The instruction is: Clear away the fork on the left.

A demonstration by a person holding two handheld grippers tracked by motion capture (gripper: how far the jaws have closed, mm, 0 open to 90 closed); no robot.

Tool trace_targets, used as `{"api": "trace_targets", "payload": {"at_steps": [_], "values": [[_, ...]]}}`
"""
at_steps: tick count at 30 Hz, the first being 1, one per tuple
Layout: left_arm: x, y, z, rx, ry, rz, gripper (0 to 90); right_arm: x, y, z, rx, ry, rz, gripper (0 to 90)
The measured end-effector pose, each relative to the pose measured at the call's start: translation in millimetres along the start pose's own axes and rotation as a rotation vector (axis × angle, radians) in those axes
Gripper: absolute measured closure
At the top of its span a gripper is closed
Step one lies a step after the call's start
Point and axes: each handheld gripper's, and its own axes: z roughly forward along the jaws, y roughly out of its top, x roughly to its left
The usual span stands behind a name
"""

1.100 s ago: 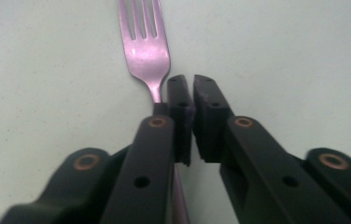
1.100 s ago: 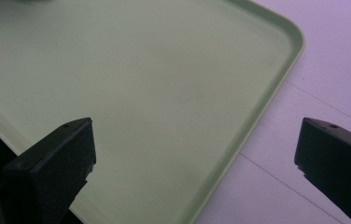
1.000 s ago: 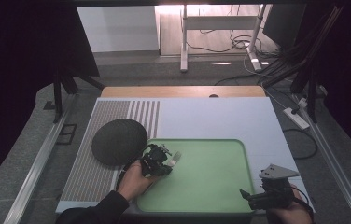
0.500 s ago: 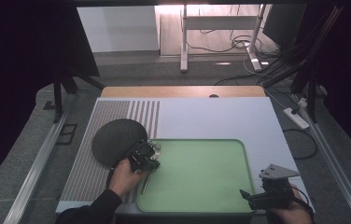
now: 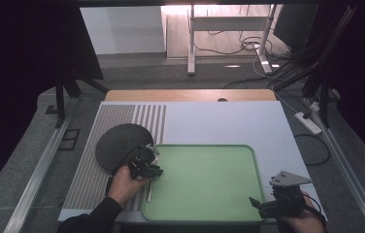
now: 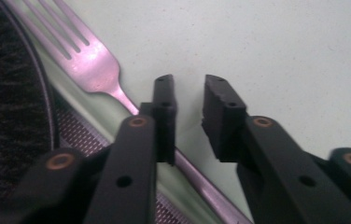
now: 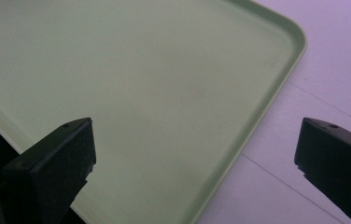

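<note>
The fork (image 6: 94, 70) is glossy metal. The tray (image 7: 164, 93) looks like smooth matt plastic. The round mat (image 5: 122, 145) seems coarse, perhaps woven cloth.

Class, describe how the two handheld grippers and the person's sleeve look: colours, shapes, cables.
Both are black. The left gripper has blocky fingers with copper-coloured rivets; a black cable trails from it. The right gripper carries a grey three-cornered plate. The left sleeve is black.

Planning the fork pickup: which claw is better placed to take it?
Left. The left claw hangs directly beside the silver metal fork on the green plastic tray's edge; the right claw sits at the opposite corner.
</note>
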Motion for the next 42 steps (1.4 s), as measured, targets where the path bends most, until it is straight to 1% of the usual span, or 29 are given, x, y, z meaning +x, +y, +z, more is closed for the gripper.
{"api": "trace_targets", "payload": {"at_steps": [2, 5, 7, 8, 11, 14, 15, 18, 20, 24, 31, 35, 42], "values": [[-1.2, 0.2, -0.4, -0.002, 0.001, 0.008, 67.3, 0.0, 0.0, 0.0, 0.000, 0.000, 0.001, 0.0], [-2.8, 0.4, -2.4, -0.017, 0.002, 0.015, 62.1, -0.1, 0.0, 0.0, 0.000, 0.000, 0.001, 0.0], [-4.0, 0.3, -4.3, -0.029, 0.003, 0.026, 57.2, -0.2, 0.0, 0.0, 0.000, 0.001, 0.001, 0.0], [-4.6, 0.2, -5.4, -0.033, 0.002, 0.030, 56.1, -0.2, 0.0, 0.0, 0.000, 0.000, 0.002, 0.0], [-6.8, -1.1, -9.2, -0.059, 0.011, 0.061, 50.2, -0.3, 0.1, 0.0, -0.001, 0.001, 0.003, 0.0], [-7.5, -3.5, -11.8, -0.077, 0.036, 0.089, 40.8, -0.1, 0.2, 0.2, -0.002, 0.000, 0.003, 0.0], [-7.0, -4.3, -12.4, -0.081, 0.036, 0.089, 37.5, 0.0, 0.3, 0.2, -0.002, 0.000, 0.003, 0.0], [-5.1, -6.8, -13.7, -0.097, 0.034, 0.082, 28.1, -0.1, 0.3, 0.4, -0.005, 0.001, 0.005, 0.0], [-3.5, -8.4, -15.4, -0.106, 0.041, 0.079, 22.3, -0.1, 0.3, 0.4, -0.004, 0.001, 0.006, 0.0], [0.2, -11.5, -19.9, -0.129, 0.022, 0.067, 14.7, -0.5, 0.5, 0.4, -0.001, 0.002, 0.007, 0.0], [5.6, -19.6, -29.3, -0.148, -0.019, 0.039, 8.9, -0.5, 0.8, 0.8, -0.001, 0.003, 0.005, 0.0], [7.7, -24.3, -33.9, -0.164, -0.012, 0.030, 6.7, -0.8, 1.1, 1.0, 0.000, 0.003, 0.003, 0.0], [11.7, -33.0, -39.0, -0.172, -0.006, 0.020, 2.8, -1.0, 0.8, 0.9, -0.003, 0.001, 0.008, 0.0]]}}
